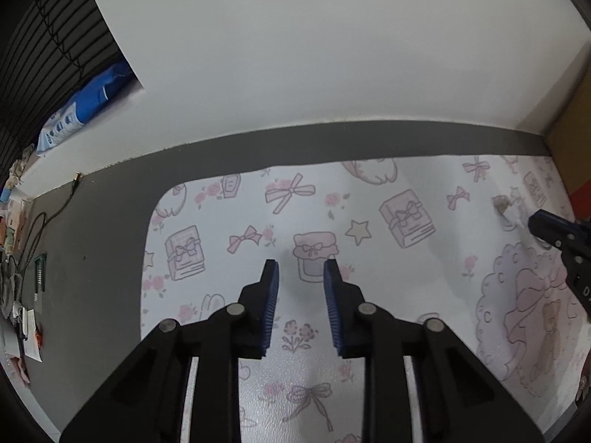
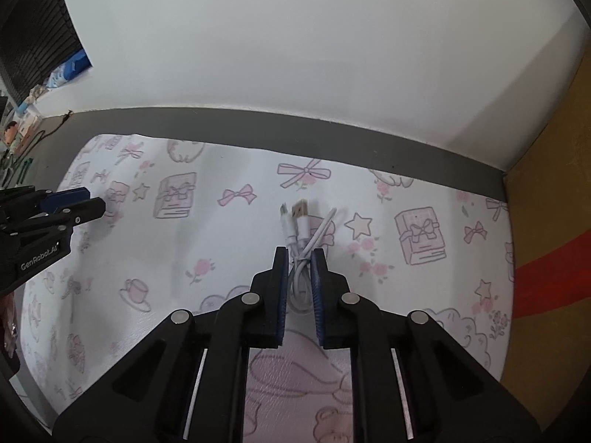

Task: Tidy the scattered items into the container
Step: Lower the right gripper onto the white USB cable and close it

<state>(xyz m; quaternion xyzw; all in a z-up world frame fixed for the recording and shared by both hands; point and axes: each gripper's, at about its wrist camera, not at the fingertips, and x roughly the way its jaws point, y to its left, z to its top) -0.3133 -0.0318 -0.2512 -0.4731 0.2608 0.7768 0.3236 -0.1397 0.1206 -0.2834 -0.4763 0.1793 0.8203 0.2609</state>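
Observation:
A white USB cable (image 2: pixel 301 221), coiled and tied into a bundle, sticks out from my right gripper (image 2: pixel 299 251), which is shut on it just above the pink-printed mat (image 2: pixel 184 251). Its plug ends point away from me. In the left wrist view the same cable ends (image 1: pixel 511 210) show at the right edge, ahead of the right gripper (image 1: pixel 535 221). My left gripper (image 1: pixel 301 264) hangs over the mat (image 1: pixel 221 221) with its fingers drawn in to a narrow gap and nothing visible between them. It also appears at the left edge of the right wrist view, as the left gripper (image 2: pixel 94 201). No container shows in either view.
A white wall (image 1: pixel 332 55) rises behind the grey tabletop strip (image 1: pixel 110 221). A yellow board (image 2: pixel 554 203) with a red stripe stands at the right. Loose dark cords (image 1: pixel 40 229), papers and a blue bag (image 1: pixel 88 99) clutter the far left, below a black wire grid (image 1: pixel 48 37).

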